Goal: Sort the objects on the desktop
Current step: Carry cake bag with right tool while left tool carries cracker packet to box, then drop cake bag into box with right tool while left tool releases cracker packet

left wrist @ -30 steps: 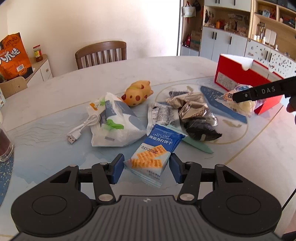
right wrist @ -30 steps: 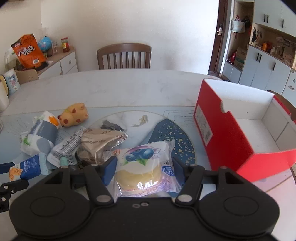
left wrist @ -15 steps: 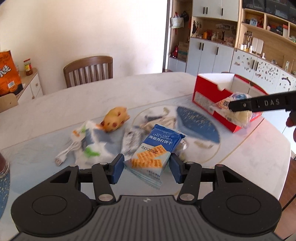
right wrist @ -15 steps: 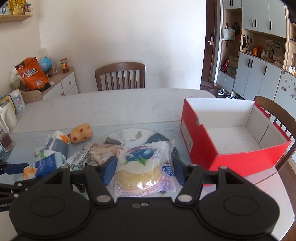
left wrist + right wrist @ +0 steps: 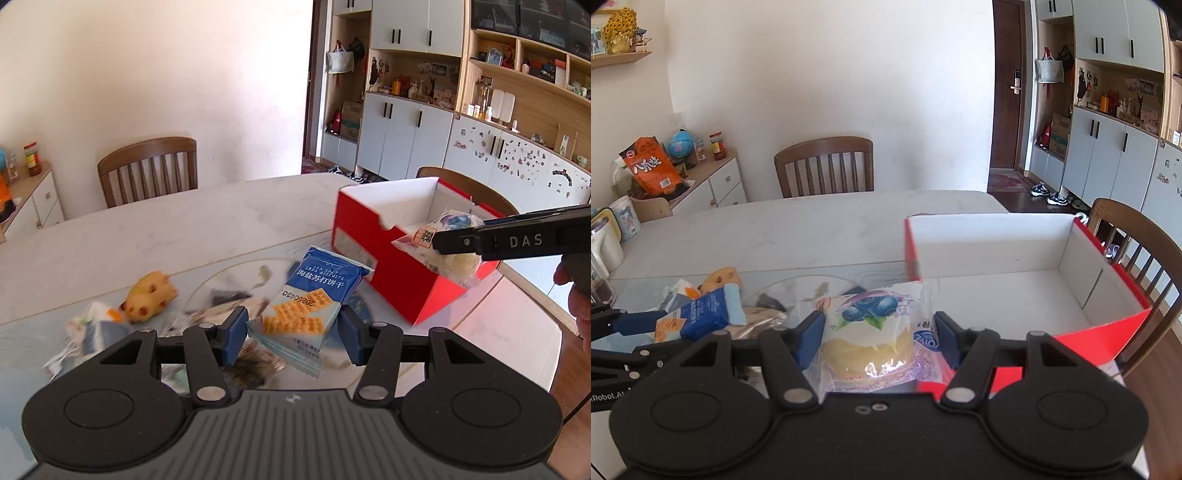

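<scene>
Clutter shows in my left wrist view: a yellow spotted toy (image 5: 149, 296), blurred wrappers (image 5: 229, 306) and a white bag (image 5: 92, 332) lie on the table (image 5: 166, 236) below my left gripper (image 5: 293, 332), and a wooden chair (image 5: 147, 170) stands at the far side. The wrappers are too smeared to identify. My left gripper is clamped on a blue biscuit packet (image 5: 314, 295), lifted above the pile, with the red box (image 5: 388, 266) beyond it to the right. My right gripper (image 5: 443, 243) reaches in from the right edge, pinching a cake packet (image 5: 448, 240) over the box's near wall. In my right wrist view, my right gripper (image 5: 879, 336) is closed on that cake packet (image 5: 875, 332) just before the box (image 5: 997, 258), whose near wall it partly hides; the biscuit packet (image 5: 701, 317) hangs to the left.
</scene>
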A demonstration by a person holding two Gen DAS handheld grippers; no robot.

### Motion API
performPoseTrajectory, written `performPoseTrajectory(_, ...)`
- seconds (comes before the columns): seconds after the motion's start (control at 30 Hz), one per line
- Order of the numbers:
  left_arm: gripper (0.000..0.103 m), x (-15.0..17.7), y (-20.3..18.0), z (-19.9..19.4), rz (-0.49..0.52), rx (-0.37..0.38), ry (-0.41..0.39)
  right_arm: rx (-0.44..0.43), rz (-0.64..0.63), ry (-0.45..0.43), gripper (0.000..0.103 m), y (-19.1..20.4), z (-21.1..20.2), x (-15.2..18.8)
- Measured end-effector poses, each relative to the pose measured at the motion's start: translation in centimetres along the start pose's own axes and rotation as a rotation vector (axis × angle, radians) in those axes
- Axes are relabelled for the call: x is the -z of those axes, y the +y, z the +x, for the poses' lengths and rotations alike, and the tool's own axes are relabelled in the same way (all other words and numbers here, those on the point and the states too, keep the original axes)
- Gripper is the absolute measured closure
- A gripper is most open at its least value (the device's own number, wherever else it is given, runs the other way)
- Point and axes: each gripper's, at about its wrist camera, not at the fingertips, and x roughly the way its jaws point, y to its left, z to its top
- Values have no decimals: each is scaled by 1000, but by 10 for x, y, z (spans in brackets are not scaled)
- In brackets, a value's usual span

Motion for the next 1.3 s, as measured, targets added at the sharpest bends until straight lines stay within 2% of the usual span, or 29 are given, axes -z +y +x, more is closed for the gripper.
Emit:
performPoseTrajectory(0.67, 51, -54, -77, 57, 54, 36, 5, 32, -4, 1, 39, -86, 17, -22)
performPoseTrajectory(0.93, 51, -76, -116, 92, 146, 72, 29, 74, -21, 35, 39, -121, 36, -26)
performPoseTrajectory(1.3, 51, -97, -152, 138, 260, 91, 102, 80, -40, 97, 39, -158, 62, -31)
